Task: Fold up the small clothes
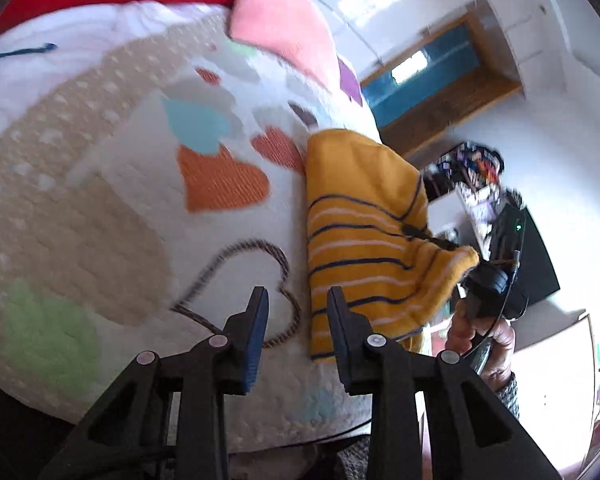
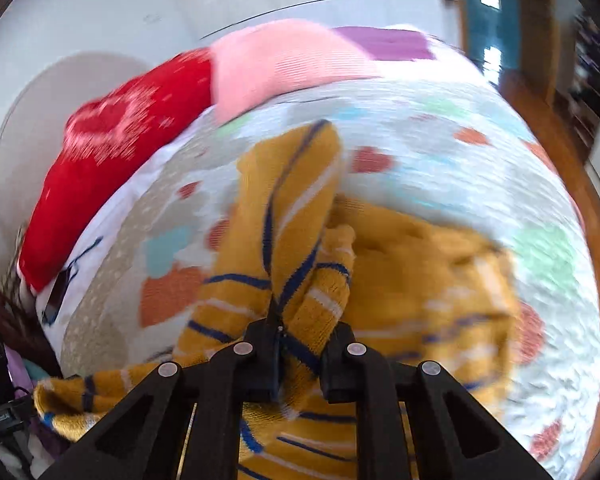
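Left gripper (image 1: pixel 298 312) hovering with jaws apart, gripping nothing, over heart-patterned blanket (image 1: pixel 140 152). Mustard striped sweater (image 1: pixel 364 240) lying at blanket's right edge; right gripper (image 2: pixel 304 344) pinching bunched sweater fabric, lifting it.

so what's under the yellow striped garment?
The yellow striped garment lies on a white blanket with coloured hearts. The right gripper lifts one edge. Whatever the folded layers cover is hidden.

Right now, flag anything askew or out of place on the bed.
The mustard striped garment hangs over the bedspread's edge, one corner pulled up bunched in the right claw. The left claw is open, holding nothing.
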`<act>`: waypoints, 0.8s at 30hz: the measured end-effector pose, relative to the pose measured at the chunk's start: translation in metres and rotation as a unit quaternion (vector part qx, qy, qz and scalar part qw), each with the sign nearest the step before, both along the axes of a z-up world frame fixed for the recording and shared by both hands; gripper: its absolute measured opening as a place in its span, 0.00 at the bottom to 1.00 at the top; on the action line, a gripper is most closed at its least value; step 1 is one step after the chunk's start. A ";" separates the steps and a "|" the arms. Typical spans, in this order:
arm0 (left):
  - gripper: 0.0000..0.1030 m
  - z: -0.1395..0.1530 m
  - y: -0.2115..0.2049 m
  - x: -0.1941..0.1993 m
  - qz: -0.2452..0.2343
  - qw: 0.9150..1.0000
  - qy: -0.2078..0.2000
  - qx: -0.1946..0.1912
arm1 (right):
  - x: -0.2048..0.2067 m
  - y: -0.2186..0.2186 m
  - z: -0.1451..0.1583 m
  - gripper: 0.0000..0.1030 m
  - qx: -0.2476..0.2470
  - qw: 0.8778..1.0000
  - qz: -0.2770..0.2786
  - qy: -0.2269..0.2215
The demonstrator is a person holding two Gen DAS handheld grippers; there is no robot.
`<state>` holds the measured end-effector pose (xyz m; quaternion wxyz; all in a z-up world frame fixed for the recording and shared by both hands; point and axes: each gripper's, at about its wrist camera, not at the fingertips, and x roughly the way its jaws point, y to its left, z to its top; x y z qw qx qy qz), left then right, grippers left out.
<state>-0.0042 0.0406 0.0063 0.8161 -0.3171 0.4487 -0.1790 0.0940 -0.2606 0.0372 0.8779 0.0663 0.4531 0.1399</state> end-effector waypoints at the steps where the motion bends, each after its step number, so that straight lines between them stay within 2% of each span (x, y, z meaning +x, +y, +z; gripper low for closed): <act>1: 0.27 -0.002 -0.010 0.001 -0.010 1.000 0.003 0.007 | -0.002 -0.016 -0.001 0.14 0.005 1.000 -0.010 -0.001; 5: 0.27 -0.010 -0.045 0.009 -0.044 0.998 0.014 0.031 | -0.004 -0.077 -0.017 0.14 0.026 0.998 -0.056 0.007; 10: 0.28 -0.014 -0.076 0.017 -0.072 0.995 0.029 0.058 | -0.009 -0.119 -0.036 0.14 0.063 0.995 -0.079 0.010; 11: 0.28 -0.014 -0.079 0.018 -0.075 0.995 0.031 0.065 | -0.010 -0.128 -0.037 0.17 0.068 0.995 -0.078 0.010; 12: 0.29 -0.013 -0.082 0.018 -0.078 0.994 0.031 0.070 | -0.013 -0.135 -0.035 0.26 0.068 0.994 -0.090 0.007; 13: 0.30 -0.011 -0.085 0.017 -0.082 0.993 0.029 0.075 | -0.019 -0.143 -0.029 0.30 0.059 0.991 -0.117 -0.004; 15: 0.31 -0.010 -0.092 0.020 -0.087 0.992 0.024 0.084 | -0.035 -0.153 -0.014 0.33 0.049 0.988 -0.143 -0.029; 18: 0.33 -0.012 -0.104 0.022 -0.096 0.990 0.023 0.097 | -0.062 -0.149 0.012 0.32 0.111 0.986 -0.109 -0.062; 20: 0.33 -0.014 -0.111 0.022 -0.101 0.990 0.029 0.097 | -0.075 -0.132 0.017 0.32 0.146 0.986 -0.058 -0.063; 22: 0.33 -0.016 -0.117 0.019 -0.108 0.989 0.032 0.098 | -0.078 -0.118 0.008 0.32 0.156 0.986 -0.026 -0.043; 24: 0.34 -0.016 -0.121 0.017 -0.114 0.988 0.031 0.103 | -0.076 -0.117 -0.014 0.30 0.134 0.990 -0.044 -0.024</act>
